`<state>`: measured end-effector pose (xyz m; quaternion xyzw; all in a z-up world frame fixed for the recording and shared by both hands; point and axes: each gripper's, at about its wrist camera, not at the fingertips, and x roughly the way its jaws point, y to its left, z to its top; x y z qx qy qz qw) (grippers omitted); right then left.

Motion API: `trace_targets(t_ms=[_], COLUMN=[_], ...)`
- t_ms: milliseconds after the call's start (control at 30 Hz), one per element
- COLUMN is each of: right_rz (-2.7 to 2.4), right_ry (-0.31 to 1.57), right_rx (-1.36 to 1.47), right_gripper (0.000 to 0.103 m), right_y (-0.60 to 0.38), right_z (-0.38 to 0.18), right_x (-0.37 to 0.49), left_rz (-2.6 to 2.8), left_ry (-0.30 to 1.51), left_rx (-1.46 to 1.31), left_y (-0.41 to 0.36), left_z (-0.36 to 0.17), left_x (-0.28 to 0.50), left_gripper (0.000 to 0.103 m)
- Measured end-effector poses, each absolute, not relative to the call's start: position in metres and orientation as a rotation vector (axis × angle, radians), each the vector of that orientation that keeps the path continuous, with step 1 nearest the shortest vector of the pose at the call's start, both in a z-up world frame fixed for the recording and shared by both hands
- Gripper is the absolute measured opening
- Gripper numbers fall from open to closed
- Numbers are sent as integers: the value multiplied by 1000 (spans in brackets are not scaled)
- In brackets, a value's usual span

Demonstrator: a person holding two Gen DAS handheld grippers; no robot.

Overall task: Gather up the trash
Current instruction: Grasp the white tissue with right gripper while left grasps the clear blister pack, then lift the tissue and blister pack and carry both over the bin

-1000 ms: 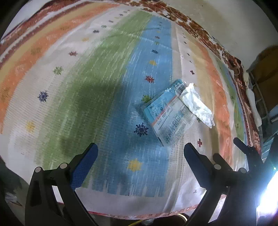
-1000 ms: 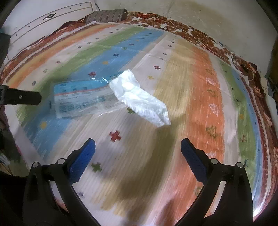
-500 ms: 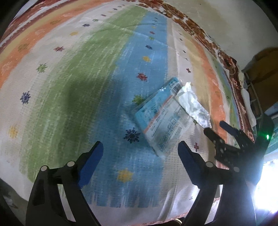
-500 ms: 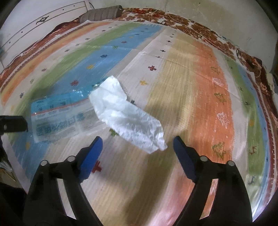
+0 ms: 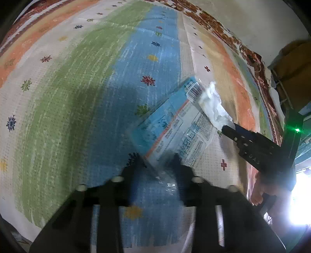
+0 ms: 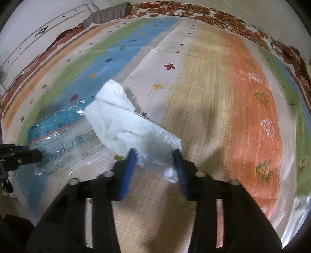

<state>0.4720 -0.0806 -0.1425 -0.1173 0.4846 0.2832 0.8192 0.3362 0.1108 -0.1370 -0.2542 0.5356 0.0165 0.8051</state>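
A blue and clear plastic wrapper (image 5: 175,124) lies flat on the striped rug (image 5: 77,97). My left gripper (image 5: 156,162) is closing, its jaws a narrow gap apart, with the wrapper's near corner between them. A crumpled white plastic bag (image 6: 124,120) rests on the wrapper's (image 6: 56,132) far end. My right gripper (image 6: 155,155) is closing too, and the bag's near end fills the space between its blue pads, touching both. In the left wrist view the right gripper (image 5: 229,129) reaches the white bag (image 5: 213,105). The left gripper (image 6: 37,155) shows at the left edge of the right wrist view.
The rug (image 6: 233,97) has a dark red patterned border, with pale floor beyond it. A striped bolster (image 6: 108,14) lies at the rug's far edge. Brown furniture (image 5: 291,68) stands at the right. A person's hand (image 5: 258,192) holds the right gripper.
Both grippers came down and forward onto the trash. Their jaws went from wide open to nearly closed, the left around the wrapper's corner, the right around the white bag's end.
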Motion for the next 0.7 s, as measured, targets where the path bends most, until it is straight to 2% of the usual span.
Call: trace_targets(t_ms=[67,133,700], right_rz=[602,594,535], right_ry=[1042,1052,1012], right_rx=[-246,-251,-253], right_gripper=[12,8,6], right_y=[-81,-82,-107], right_z=[-143,-142,-74], right_x=[472,472,401], left_rz=[23,31,4], left_ry=[1140,1131,1043], left_rx=[-542,-532,-453], left_y=[111,111,98], left_z=[-134,-127,-48], left_x=[337,336,303], left_gripper=[7,3,1])
